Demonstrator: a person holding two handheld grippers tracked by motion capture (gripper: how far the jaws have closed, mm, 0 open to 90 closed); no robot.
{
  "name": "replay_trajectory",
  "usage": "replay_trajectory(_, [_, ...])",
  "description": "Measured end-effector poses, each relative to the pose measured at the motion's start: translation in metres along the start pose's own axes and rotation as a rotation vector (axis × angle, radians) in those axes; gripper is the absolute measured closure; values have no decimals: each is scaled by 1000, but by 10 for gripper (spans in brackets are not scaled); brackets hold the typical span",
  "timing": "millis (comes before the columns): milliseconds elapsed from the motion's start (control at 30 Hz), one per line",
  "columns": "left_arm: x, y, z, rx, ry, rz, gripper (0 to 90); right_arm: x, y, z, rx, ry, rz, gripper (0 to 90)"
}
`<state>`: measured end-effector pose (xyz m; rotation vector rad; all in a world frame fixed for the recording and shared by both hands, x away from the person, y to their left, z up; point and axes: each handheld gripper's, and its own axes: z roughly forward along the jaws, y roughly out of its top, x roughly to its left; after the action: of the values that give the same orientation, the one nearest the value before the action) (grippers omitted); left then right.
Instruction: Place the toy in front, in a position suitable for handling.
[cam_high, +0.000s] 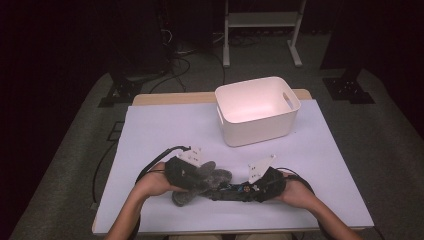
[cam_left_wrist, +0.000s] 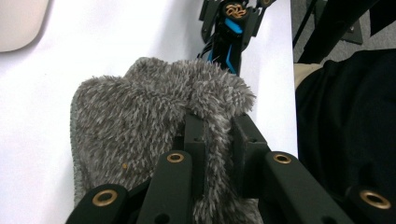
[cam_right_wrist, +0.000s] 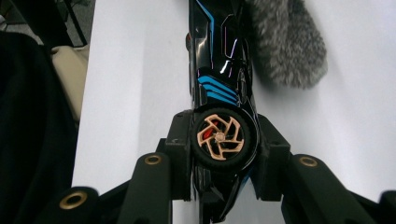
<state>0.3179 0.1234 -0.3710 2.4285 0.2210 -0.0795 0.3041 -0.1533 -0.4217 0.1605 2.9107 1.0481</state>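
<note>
The grey fluffy slipper (cam_left_wrist: 140, 126) is clamped by the left gripper (cam_left_wrist: 217, 135) and the black toy car (cam_right_wrist: 219, 93) by the right gripper (cam_right_wrist: 224, 140), probably for carrying to the white bin (cam_high: 257, 107).

The high view looks forward and down from above the near edge of the table (cam_high: 150, 130), taking in its whole top. Each hand-held gripper view sits low, close to the tabletop, looking along its own jaws. All three views share the furry grey slipper (cam_left_wrist: 154, 112) and the black toy car (cam_right_wrist: 219, 88).
</note>
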Motion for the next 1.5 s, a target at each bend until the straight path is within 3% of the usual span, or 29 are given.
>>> replay_trajectory(167, [2, -6, -3, 2, 12, -17, 785, -1, -12, -10, 8, -1, 17, 636])
replay_trajectory(333, [3, -7, 2, -27, -8, -25, 784, -3, -23, -19, 10, 2, 61, 625])
replay_trajectory(433, [3, -2, 8, -36, -20, -21, 784, -4, -17, -15, 22, 25, 84, 459])
replay_trajectory(667, [2, 9, 29, -14, -63, 1, 784, -4, 12, 5, 75, 17, 34, 448])
replay_trajectory(867, [4, 1, 33, -34, -86, -26, 785, -6, 28, 18, 114, 15, 18, 449])
replay_trajectory(967, [4, -5, 34, -35, -69, -47, 783, -9, 32, 23, 142, 31, 29, 443])
replay_trajectory(1000, [4, -5, 34, -45, -62, -53, 783, -10, 34, 24, 152, 38, 36, 482])
replay_trajectory(1033, [4, -5, 34, -49, -61, -52, 784, -9, 38, 25, 156, 46, 16, 541])
replay_trajectory(1100, [3, -5, 33, -49, -60, -56, 785, -6, 43, 27, 192, 20, -36, 554])
replay_trajectory(1133, [4, -5, 32, -51, -57, -58, 785, -5, 45, 27, 200, 18, -38, 555])
replay_trajectory(1200, [5, -5, 26, -58, -54, -55, 785, -8, 45, 28, 175, 34, -27, 556])
replay_trajectory(1267, [5, -3, 17, -66, -34, -54, 785, -7, 48, 29, 137, 17, -35, 556])
replay_trajectory(1367, [3, 5, -1, -88, 7, -42, 785, -11, 51, 27, 35, 14, -10, 555])
replay_trajectory(1500, [-4, 23, -11, -85, 17, 17, 785, -11, 55, 23, -28, 29, 2, 555])
